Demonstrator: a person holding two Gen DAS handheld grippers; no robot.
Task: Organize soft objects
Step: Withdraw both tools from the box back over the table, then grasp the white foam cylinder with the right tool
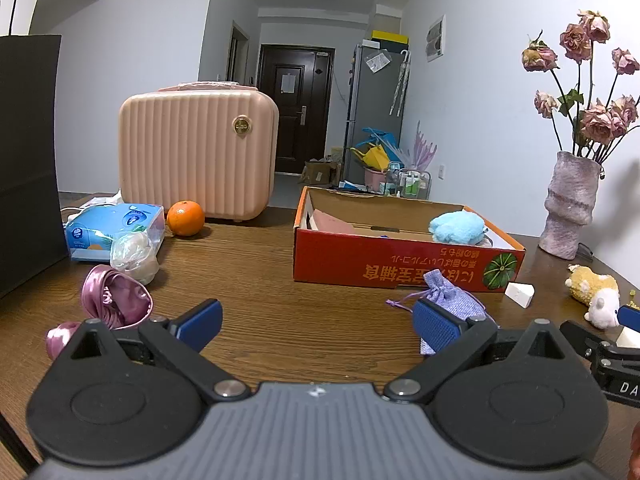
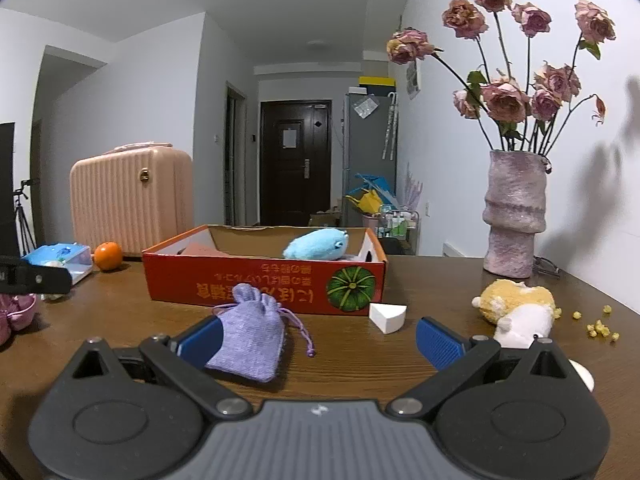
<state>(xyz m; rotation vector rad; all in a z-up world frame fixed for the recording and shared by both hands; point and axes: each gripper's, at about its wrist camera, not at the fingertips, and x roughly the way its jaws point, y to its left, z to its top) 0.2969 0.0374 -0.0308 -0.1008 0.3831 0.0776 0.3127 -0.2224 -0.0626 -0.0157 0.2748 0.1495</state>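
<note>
2 grippers, the left gripper [image 1: 318, 326] and right gripper [image 2: 318, 338], hover released and empty above the table [image 2: 420, 292], evidently staged for sorting: 1 blue plush [image 2: 316, 245] already lies in the red box [image 2: 264, 286] at 12 o'clock, while the lavender pouch [image 2: 250, 336] and yellow plush [image 2: 516, 308] at 2 o'clock remain outside.

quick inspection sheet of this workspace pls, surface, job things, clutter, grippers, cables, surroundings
surface: dark wooden table, small yellow crumbs at its right.
job's things: blue plush already in the red cardboard box; lilac drawstring pouch, yellow-and-white plush and pink satin pouch out on the table.
clutter: orange, tissue pack, crumpled plastic bag, white wedge, pink case, black bag.
grippers: left gripper open, holding nothing; right gripper open, left finger beside the lilac pouch.
cables: white cord by the tissue pack.
surroundings: vase of dried roses, hallway door, fridge, floor boxes.
</note>
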